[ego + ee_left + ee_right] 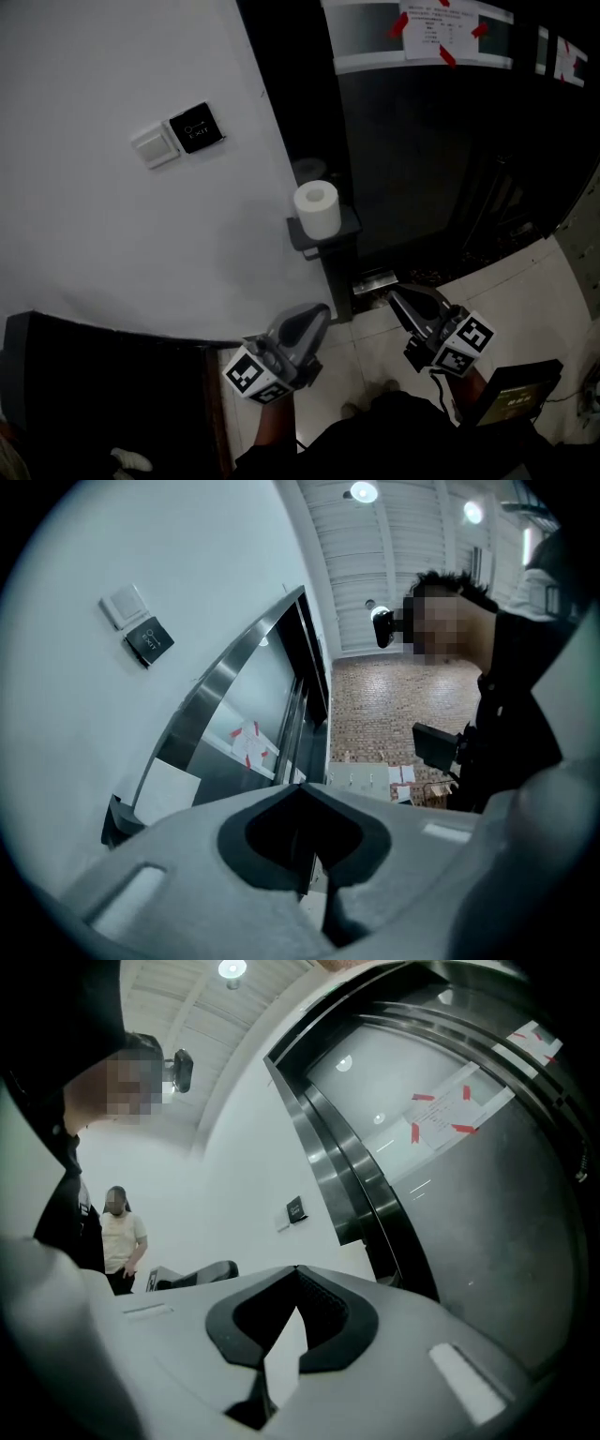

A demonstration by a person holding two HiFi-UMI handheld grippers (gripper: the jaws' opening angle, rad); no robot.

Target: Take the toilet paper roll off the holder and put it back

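A white toilet paper roll [317,208] stands upright on a small dark holder shelf [330,238] fixed at the corner of the white wall. My left gripper [319,313] is below the shelf and apart from it, jaws shut with nothing between them. To its right, my right gripper [395,295] is also shut and empty, over the tiled floor. In the left gripper view the roll [167,791] shows as a white block on the holder [116,823], left of the closed left gripper [304,788]. The right gripper [297,1273] faces the dark door frame.
A white switch and a black exit button plate [183,134] sit on the wall [112,234]. A dark glass door with a taped paper notice [436,33] stands right of the shelf. A dark cabinet [94,384] is at lower left, a dark box [520,394] at lower right. A person in a white shirt [122,1237] stands far off.
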